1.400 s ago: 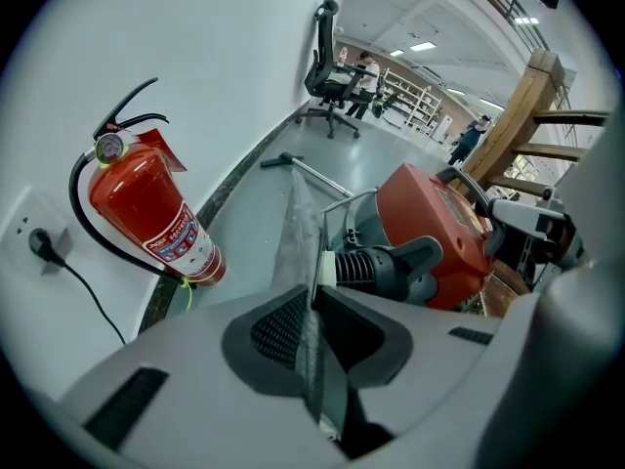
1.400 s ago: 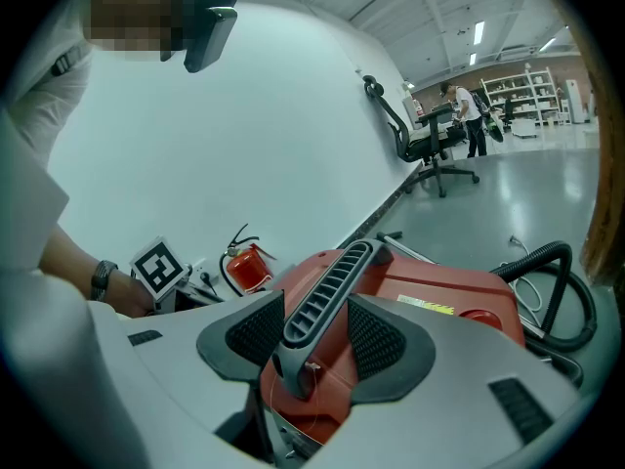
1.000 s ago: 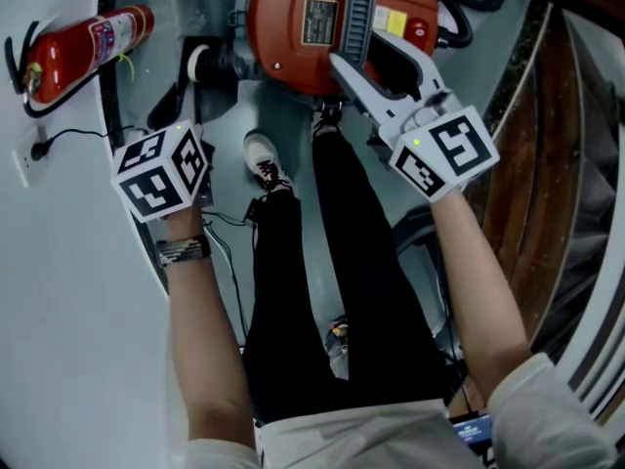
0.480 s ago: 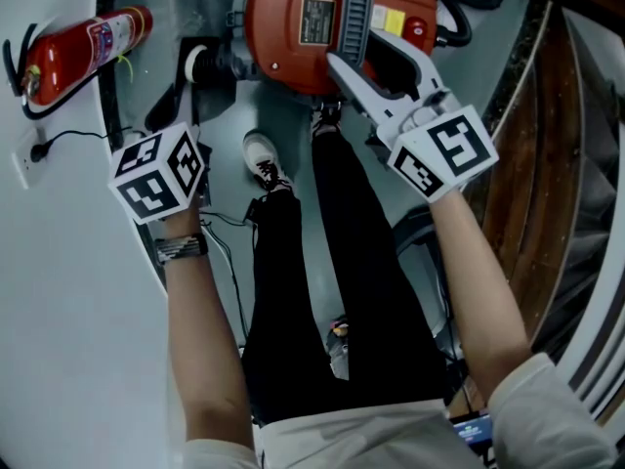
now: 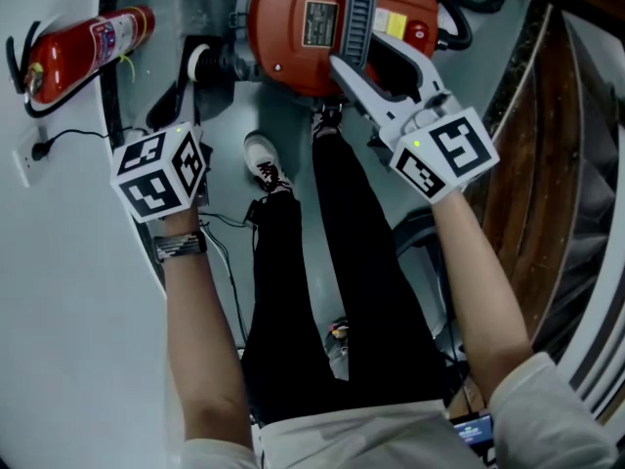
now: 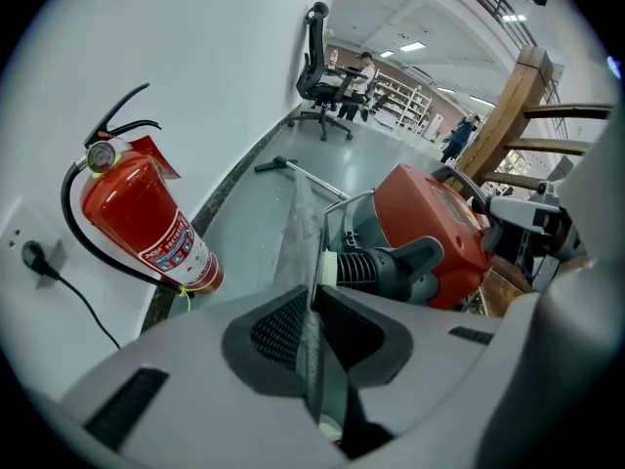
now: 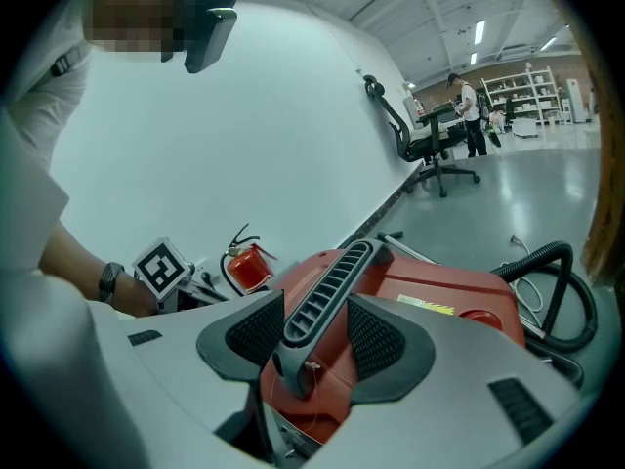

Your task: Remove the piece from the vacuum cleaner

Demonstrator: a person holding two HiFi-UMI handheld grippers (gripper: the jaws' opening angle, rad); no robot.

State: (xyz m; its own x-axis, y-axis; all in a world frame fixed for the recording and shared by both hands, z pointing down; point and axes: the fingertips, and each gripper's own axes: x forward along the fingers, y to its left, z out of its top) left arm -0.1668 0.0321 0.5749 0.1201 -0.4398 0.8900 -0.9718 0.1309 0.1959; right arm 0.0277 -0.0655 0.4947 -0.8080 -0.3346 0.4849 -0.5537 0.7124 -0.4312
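Note:
The red vacuum cleaner [image 5: 312, 37] stands on the floor in front of the person's feet. My right gripper [image 5: 363, 57] is shut on its black ribbed carry handle [image 7: 327, 286], one pad on each side. My left gripper [image 6: 311, 330] points steeply down at the vacuum's left. It is shut on a thin grey piece [image 6: 305, 242] that runs on to the white-ringed ribbed hose connector [image 6: 366, 267]. In the head view that piece [image 5: 181, 91] shows dark, and the left marker cube [image 5: 158, 172] hides the jaws.
A red fire extinguisher [image 5: 88, 47] stands against the white wall at the left, with a plugged wall socket [image 5: 34, 149] beside it. The person's legs and shoes [image 5: 322, 262] fill the middle. A wooden frame [image 5: 557, 164] stands at the right. A black hose [image 7: 557, 291] loops behind the vacuum.

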